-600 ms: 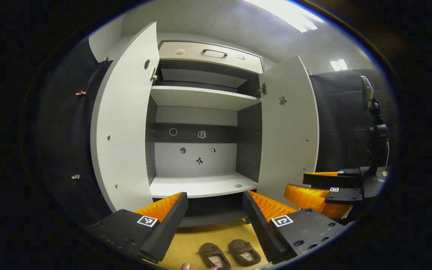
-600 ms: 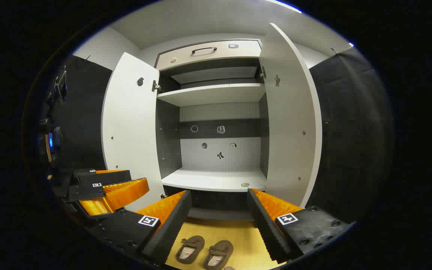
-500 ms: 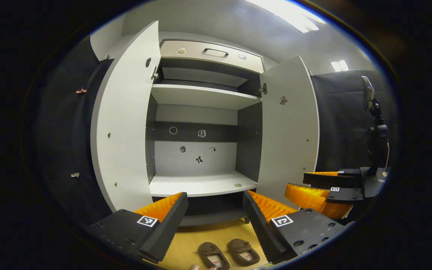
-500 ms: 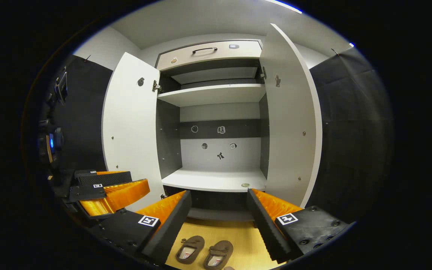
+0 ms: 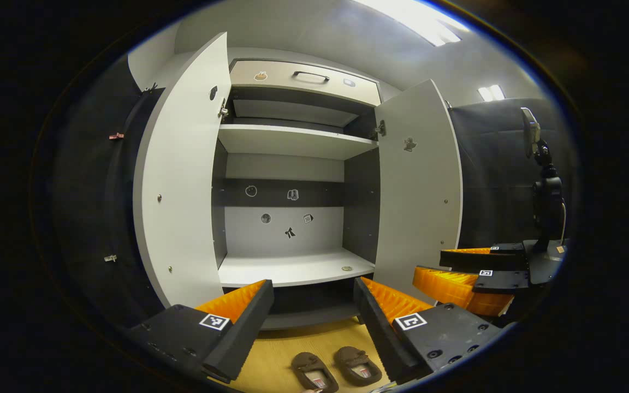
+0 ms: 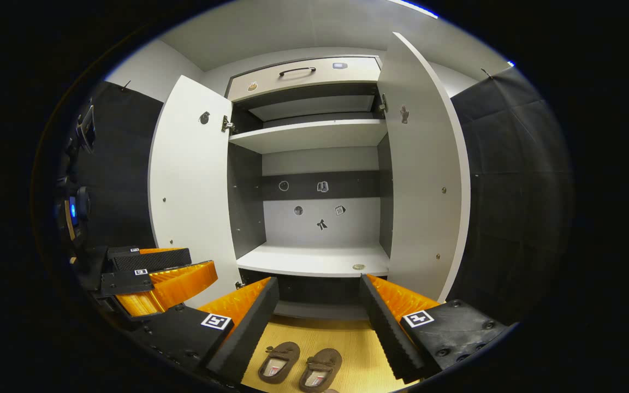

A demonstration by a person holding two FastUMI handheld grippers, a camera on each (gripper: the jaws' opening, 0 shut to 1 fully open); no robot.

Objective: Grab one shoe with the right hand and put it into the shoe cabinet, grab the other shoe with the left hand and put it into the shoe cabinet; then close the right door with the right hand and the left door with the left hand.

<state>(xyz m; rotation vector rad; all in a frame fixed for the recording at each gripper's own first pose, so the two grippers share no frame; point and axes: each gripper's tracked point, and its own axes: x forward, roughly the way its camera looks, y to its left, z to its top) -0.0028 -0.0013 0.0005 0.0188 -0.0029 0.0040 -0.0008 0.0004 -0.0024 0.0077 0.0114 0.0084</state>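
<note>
Both my grippers, left gripper (image 5: 313, 308) and right gripper (image 6: 320, 305), stand wide apart, holding nothing. The two shoes (image 6: 299, 368) sit side by side on the wooden floor (image 6: 347, 341) before the shoe cabinet (image 6: 314, 136), both doors open. In my judgement, the right should descend squarely over the right-hand shoe, clear of its partner. The lower shelf (image 6: 314, 261) is nearly bare; dark cloth walls flank the cabinet.
</note>
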